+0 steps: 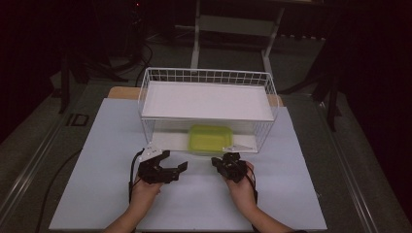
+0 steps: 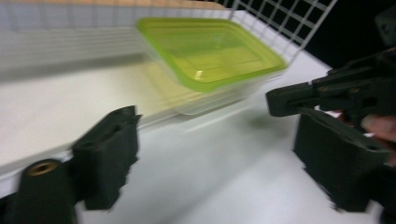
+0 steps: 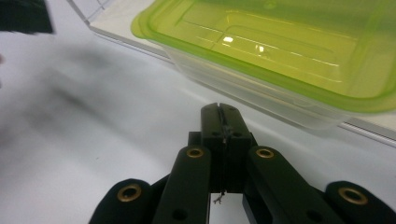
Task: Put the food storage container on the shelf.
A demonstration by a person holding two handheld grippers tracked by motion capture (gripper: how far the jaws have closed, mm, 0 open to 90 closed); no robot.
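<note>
1. A pale grey-white bench [image 1: 97,194] sits under dim light in a dark room, grey floor on both sides and a white metal stand behind.
2. At the far middle of the bench stands a white wire basket rack [image 1: 206,76] with a flat white shelf board [image 1: 206,102] across its top; under that board, on the rack's white base, sits a clear plastic food box with a lime-green lid [image 1: 209,139], at the near open edge, right of centre.
3. The left hand-held gripper [image 1: 176,166] is held just above the bench, near and left of the box, its jaws spread wide and holding nothing.
4. The right hand-held gripper [image 1: 217,163] is held just near of the box's right corner, jaws pressed together on nothing; in the right gripper view [image 3: 221,111] the tips stop just short of the box wall.
5. Bare bench lies open to the left, right and near side of both hands.
6. The box's far half sits in shadow beneath the shelf board; its contents cannot be made out, and the left gripper view is blurred.
</note>
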